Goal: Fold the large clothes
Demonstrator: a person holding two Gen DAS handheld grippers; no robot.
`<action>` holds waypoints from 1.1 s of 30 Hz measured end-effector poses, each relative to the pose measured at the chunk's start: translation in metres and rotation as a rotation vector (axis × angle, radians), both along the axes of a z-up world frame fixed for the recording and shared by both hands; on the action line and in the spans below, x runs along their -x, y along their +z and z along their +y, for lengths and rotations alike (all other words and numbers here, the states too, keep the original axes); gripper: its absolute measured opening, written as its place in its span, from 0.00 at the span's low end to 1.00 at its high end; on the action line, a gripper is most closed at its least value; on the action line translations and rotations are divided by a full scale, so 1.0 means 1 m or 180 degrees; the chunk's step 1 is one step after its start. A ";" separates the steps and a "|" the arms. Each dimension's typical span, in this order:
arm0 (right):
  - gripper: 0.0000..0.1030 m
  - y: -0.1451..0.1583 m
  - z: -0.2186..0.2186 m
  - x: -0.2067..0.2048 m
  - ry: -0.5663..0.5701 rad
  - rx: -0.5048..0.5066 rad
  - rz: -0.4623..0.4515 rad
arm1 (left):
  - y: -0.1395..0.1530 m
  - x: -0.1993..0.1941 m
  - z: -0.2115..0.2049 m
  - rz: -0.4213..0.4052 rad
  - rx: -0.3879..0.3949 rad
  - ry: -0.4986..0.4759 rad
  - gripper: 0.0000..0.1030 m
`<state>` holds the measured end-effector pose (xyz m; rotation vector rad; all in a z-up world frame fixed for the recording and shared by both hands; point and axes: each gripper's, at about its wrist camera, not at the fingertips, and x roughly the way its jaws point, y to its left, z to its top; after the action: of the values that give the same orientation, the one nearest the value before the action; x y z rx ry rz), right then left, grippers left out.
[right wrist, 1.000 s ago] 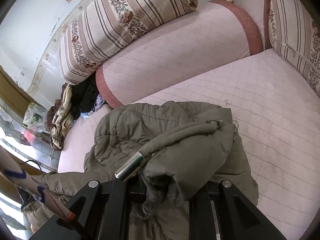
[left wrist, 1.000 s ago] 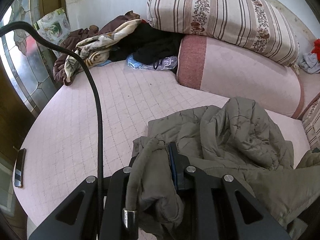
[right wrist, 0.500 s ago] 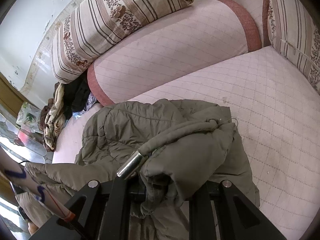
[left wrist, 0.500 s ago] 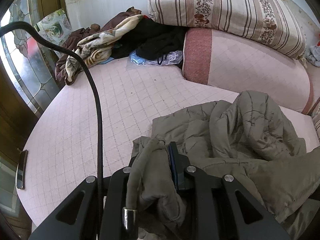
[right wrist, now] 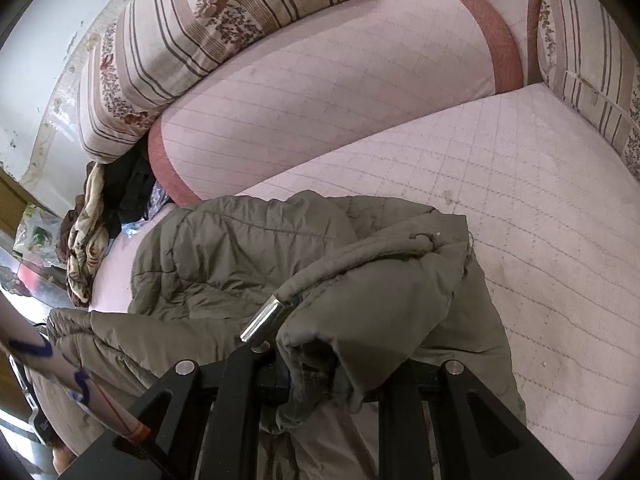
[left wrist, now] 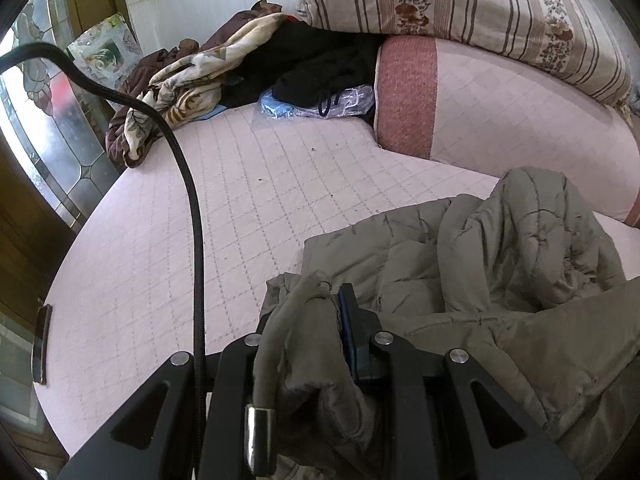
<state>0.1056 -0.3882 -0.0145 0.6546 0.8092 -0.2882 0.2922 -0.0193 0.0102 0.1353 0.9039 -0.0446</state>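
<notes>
Both claws are clenched on bunched edges of an olive quilted jacket (right wrist: pixel 248 256) — the left claw (left wrist: pixel 316 344) and right claw (right wrist: pixel 320 356) each pinch a drawstring hem, seemingly to spread it for folding. The puffy, crumpled garment lies heaped on the pink quilted bed (left wrist: pixel 200 216) — unfolded.

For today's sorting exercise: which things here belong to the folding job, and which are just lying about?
In the job:
olive padded jacket
left hand-held gripper, clamping it
right hand-held gripper, clamping it

Lying about:
heap of clothes
striped cushion
plastic bag
</notes>
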 end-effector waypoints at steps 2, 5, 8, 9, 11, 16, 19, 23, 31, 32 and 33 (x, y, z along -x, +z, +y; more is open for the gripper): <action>0.18 -0.005 -0.003 -0.005 -0.0014 -0.0015 0.0015 | -0.004 -0.005 -0.003 0.0002 -0.0028 0.0006 0.20; 0.18 -0.012 -0.007 -0.010 -0.0035 -0.0029 0.0027 | -0.009 -0.014 -0.008 0.0002 -0.0072 0.0014 0.21; 0.18 -0.017 -0.009 -0.016 -0.0049 -0.0031 0.0040 | -0.015 -0.024 -0.013 0.0011 -0.0108 0.0024 0.21; 0.19 -0.018 -0.010 -0.018 -0.0054 -0.0032 0.0044 | -0.017 -0.027 -0.014 0.0009 -0.0119 0.0029 0.22; 0.19 -0.021 -0.012 -0.023 -0.0062 -0.0034 0.0053 | -0.021 -0.031 -0.016 0.0005 -0.0141 0.0034 0.22; 0.20 -0.028 -0.017 -0.034 -0.0084 -0.0048 0.0067 | -0.029 -0.043 -0.023 -0.0011 -0.0207 0.0046 0.23; 0.20 -0.033 -0.019 -0.038 -0.0108 -0.0072 0.0060 | -0.034 -0.050 -0.025 -0.0003 -0.0204 0.0059 0.24; 0.20 -0.038 -0.020 -0.041 -0.0117 -0.0080 0.0048 | -0.040 -0.058 -0.026 0.0017 -0.0210 0.0086 0.27; 0.20 -0.040 -0.020 -0.043 -0.0144 -0.0083 0.0046 | -0.041 -0.063 -0.028 -0.0257 -0.0510 0.0134 0.47; 0.20 -0.040 -0.019 -0.043 -0.0150 -0.0077 0.0048 | -0.040 -0.064 -0.026 -0.0247 -0.0499 0.0137 0.47; 0.20 -0.040 -0.019 -0.043 -0.0164 -0.0070 0.0046 | -0.040 -0.064 -0.025 -0.0238 -0.0491 0.0142 0.47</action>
<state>0.1481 -0.4068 -0.0543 0.6953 0.8111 -0.3316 0.3560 -0.0443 -0.0296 0.2586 0.8351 0.0714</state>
